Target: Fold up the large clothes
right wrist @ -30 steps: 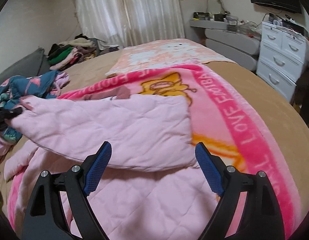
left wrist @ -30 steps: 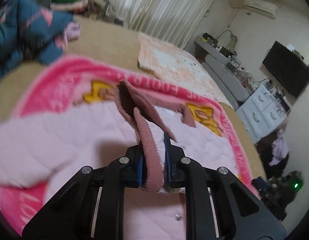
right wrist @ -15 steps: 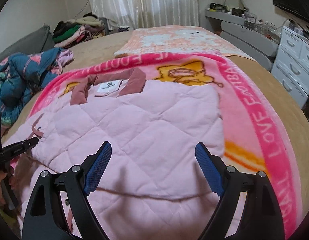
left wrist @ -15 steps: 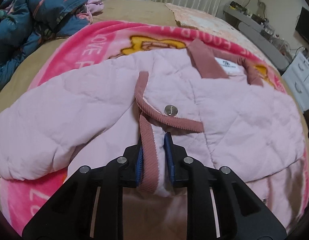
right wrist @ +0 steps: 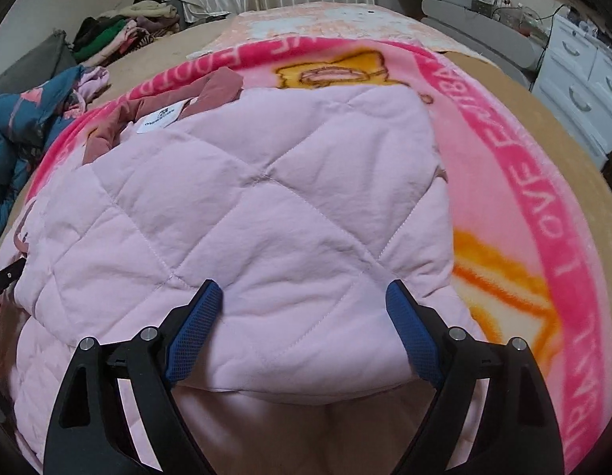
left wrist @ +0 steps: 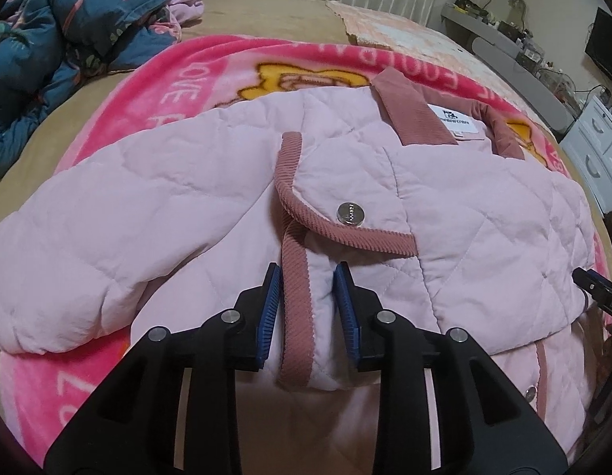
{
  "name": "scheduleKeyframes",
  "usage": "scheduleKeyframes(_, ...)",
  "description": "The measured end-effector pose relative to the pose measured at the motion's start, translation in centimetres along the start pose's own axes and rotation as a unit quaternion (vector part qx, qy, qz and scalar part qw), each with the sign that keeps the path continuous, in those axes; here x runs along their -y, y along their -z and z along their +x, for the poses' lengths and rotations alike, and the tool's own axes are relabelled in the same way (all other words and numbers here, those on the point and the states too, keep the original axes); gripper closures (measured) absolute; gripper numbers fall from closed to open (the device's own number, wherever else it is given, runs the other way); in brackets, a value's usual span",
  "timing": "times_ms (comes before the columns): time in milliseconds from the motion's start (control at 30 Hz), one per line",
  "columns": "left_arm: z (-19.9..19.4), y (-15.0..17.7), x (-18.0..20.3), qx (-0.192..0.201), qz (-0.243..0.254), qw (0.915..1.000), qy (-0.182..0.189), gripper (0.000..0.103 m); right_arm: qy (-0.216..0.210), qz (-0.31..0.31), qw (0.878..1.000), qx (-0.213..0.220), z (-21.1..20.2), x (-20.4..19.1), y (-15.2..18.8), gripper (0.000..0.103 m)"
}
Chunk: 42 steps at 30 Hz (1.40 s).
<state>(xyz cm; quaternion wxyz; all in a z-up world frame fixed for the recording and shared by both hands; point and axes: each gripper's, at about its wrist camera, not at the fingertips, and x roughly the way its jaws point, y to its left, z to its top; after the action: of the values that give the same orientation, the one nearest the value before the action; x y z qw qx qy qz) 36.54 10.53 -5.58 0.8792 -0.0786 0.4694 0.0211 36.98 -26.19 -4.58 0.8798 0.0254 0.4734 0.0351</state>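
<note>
A pale pink quilted jacket (left wrist: 484, 229) with dusty-rose corduroy trim and collar (left wrist: 408, 118) lies on a bright pink blanket (left wrist: 195, 75) on the bed. Its sleeve is folded across the body. My left gripper (left wrist: 307, 277) is open, its blue pads either side of the corduroy sleeve cuff (left wrist: 296, 308), which lies slack between them. My right gripper (right wrist: 304, 293) is wide open and empty over the folded right side of the jacket (right wrist: 234, 213). The collar and white label (right wrist: 159, 116) show at the far left of the right wrist view.
A blue patterned quilt (left wrist: 68, 27) is heaped at the left of the bed. A pile of clothes (right wrist: 119, 31) sits at the far corner. A peach towel (right wrist: 325, 23) lies beyond the blanket. White drawers (right wrist: 583, 79) stand to the right.
My left gripper carried the sleeve cuff down onto the jacket body, then opened and let it go. The right gripper stayed open and moved closer over the jacket.
</note>
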Motion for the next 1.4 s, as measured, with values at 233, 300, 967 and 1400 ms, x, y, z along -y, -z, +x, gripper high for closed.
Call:
scheduleKeyframes(233,-3.4,-0.4,0.8,0.018,0.017,0.9997,0.001,0.063,-0.044,0.024,0.998,0.038,-4.7,-0.1,0.5,0.018)
scheduleKeyframes(300,-4.5,-0.4,1.0,0.022,0.018,0.9995,0.011,0.049,-0.046,0.026,0.998,0.041,-5.5,-0.3,0.6,0.015)
scheduleKeyframes(967,-11.3,1.9,-5.9,0.041,-0.081,0.9957,-0.015,0.009,-0.068,0.002,0.993,0.095,-11.5,-6.1,1.3,0.006)
scheduleKeyframes(1400,-13.7,4.4,-13.3,0.059,-0.142,0.9868,-0.052,0.009,-0.096,-0.057,0.988,0.103,-12.5,-14.8,1.1,0.006)
